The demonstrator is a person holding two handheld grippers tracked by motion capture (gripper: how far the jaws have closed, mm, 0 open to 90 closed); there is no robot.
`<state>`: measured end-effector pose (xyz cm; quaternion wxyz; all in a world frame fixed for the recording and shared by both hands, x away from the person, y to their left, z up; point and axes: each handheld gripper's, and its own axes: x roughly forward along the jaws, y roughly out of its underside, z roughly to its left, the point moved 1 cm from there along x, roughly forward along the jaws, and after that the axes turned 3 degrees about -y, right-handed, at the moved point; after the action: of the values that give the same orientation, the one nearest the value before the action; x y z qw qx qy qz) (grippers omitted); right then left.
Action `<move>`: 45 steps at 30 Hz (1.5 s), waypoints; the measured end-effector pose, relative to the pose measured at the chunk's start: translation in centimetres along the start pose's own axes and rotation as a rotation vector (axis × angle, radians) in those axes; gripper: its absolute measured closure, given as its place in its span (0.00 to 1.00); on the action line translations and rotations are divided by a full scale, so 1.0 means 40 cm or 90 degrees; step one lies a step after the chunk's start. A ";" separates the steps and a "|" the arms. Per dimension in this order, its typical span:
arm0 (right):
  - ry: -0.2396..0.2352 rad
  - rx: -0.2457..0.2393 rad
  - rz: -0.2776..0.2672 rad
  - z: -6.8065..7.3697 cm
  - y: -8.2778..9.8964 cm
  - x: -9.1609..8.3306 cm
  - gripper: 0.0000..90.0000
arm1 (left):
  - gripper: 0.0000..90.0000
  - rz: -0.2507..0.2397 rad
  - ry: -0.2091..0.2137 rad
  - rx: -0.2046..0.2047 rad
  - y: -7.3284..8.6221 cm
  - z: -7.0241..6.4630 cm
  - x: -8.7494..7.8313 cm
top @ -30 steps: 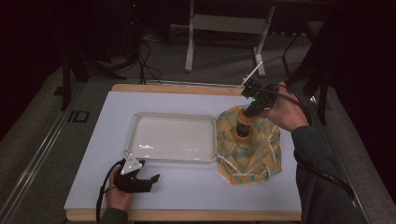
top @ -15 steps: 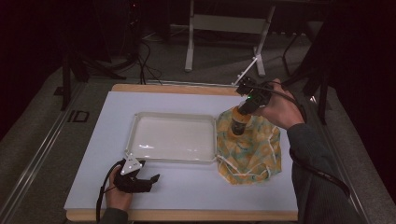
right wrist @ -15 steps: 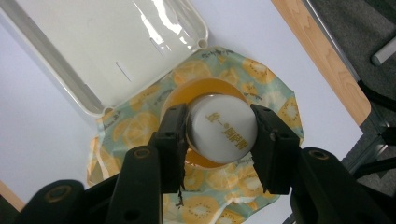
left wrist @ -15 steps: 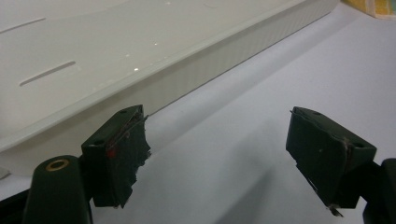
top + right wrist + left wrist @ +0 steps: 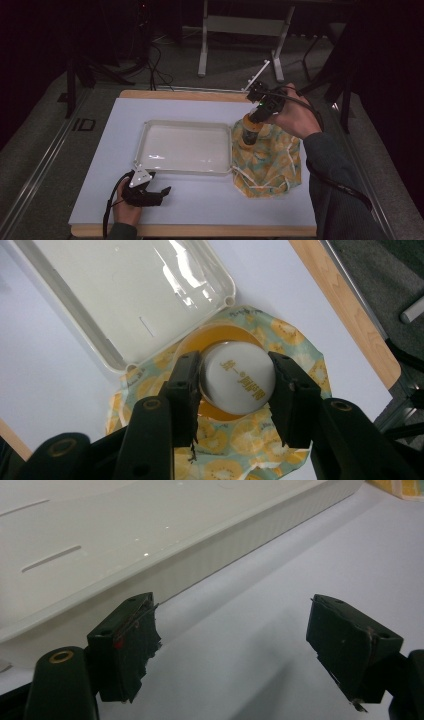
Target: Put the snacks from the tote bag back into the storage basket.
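While right gripper (image 5: 235, 385) clamps bottle (image 5: 239, 380) (white cap) over bag (image 5: 267, 162) | left gripper (image 5: 240, 645) wide, holding nothing

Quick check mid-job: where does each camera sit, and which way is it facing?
High view: above the person's side, looking forward and down at the table; forearms and both hand-held grippers show.
Left gripper view: low, along open jaws toward the tray.
Right gripper view: straight down on the bottle, jaws gripping its cap.
Shared: tray and patterned bag.
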<state>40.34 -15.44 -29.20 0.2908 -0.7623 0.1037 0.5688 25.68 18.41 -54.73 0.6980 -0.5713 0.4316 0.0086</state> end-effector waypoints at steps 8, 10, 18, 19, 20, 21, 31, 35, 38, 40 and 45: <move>-0.003 -0.017 0.000 0.023 -0.015 0.003 0.65 | 0.22 0.001 0.000 -0.001 0.000 0.001 0.000; -0.004 -0.022 -0.001 0.031 -0.020 0.004 0.65 | 0.21 0.000 0.001 -0.002 0.000 0.001 0.000; -0.011 -0.042 -0.007 0.058 -0.035 0.002 0.65 | 0.20 0.001 -0.001 -0.003 0.000 0.001 0.001; -0.011 -0.043 -0.008 0.061 -0.037 0.002 0.65 | 0.20 0.002 -0.001 -0.003 0.000 0.001 0.001; -0.012 -0.045 -0.009 0.065 -0.039 0.002 0.65 | 0.20 0.002 -0.002 -0.003 0.000 0.001 0.001; -0.012 -0.046 -0.009 0.067 -0.040 0.002 0.65 | 0.20 0.001 -0.002 -0.002 0.000 0.001 0.001; -0.027 -0.059 -0.016 0.090 -0.050 0.005 0.65 | 0.20 0.002 -0.001 -0.002 0.000 0.000 0.002; -0.032 -0.062 -0.020 0.097 -0.052 0.003 0.65 | 0.20 0.002 -0.001 -0.002 0.000 0.000 0.002; -0.033 -0.061 -0.020 0.102 -0.053 0.003 0.65 | 0.20 0.003 -0.001 -0.001 0.000 0.000 0.002; -0.032 -0.059 -0.019 0.106 -0.054 0.003 0.65 | 0.20 0.004 -0.001 0.000 -0.001 0.000 0.001; -0.034 -0.054 -0.022 0.116 -0.056 0.006 0.65 | 0.20 0.006 -0.001 0.002 -0.001 0.000 0.001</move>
<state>37.76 -10.99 -29.56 0.2707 -0.7600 0.0588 0.5880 25.72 18.36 -54.74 0.6990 -0.5685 0.4337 0.0115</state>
